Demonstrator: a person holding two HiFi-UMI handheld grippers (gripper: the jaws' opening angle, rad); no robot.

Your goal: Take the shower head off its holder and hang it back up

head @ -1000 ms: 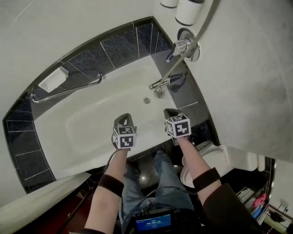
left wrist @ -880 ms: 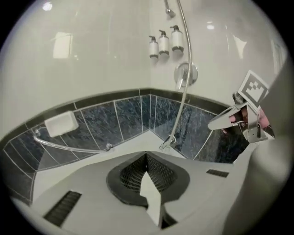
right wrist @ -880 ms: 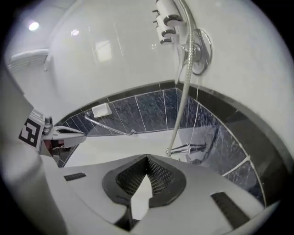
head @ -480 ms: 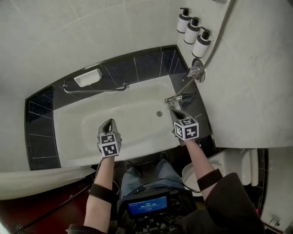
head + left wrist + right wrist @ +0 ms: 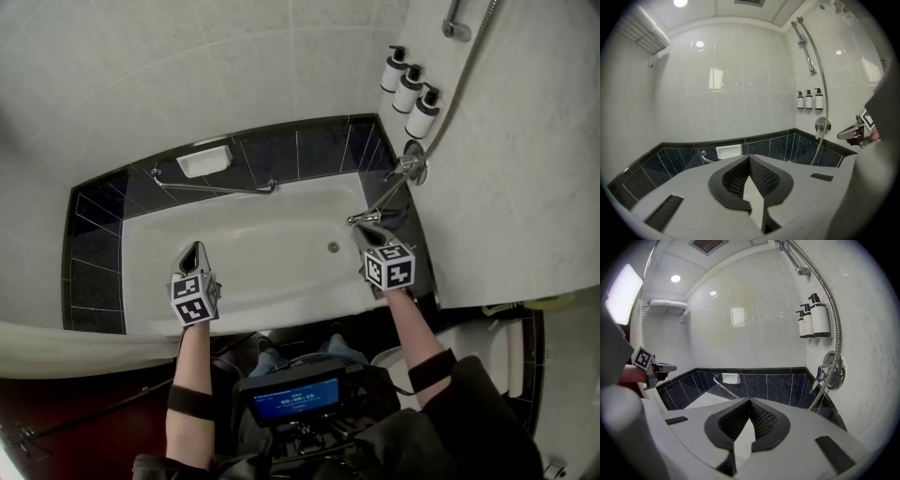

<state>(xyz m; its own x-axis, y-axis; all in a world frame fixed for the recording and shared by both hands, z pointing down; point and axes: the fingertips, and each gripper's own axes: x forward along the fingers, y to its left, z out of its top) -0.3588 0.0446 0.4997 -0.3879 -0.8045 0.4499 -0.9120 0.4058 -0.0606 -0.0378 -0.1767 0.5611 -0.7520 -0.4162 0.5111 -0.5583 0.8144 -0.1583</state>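
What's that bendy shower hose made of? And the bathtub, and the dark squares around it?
The hose looks like metal: it is silvery and ribbed, and it catches glints of light. The bathtub seems to be glossy white enamel or acrylic; its smooth shine can't settle which. The dark squares look like polished stone or ceramic tiles, speckled blue-black with thin pale lines between them.

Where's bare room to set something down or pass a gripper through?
Free: tub floor left of the drain, below the grab bar. Crowded: the right end, where bottles, hose, valve and spout sit close together.
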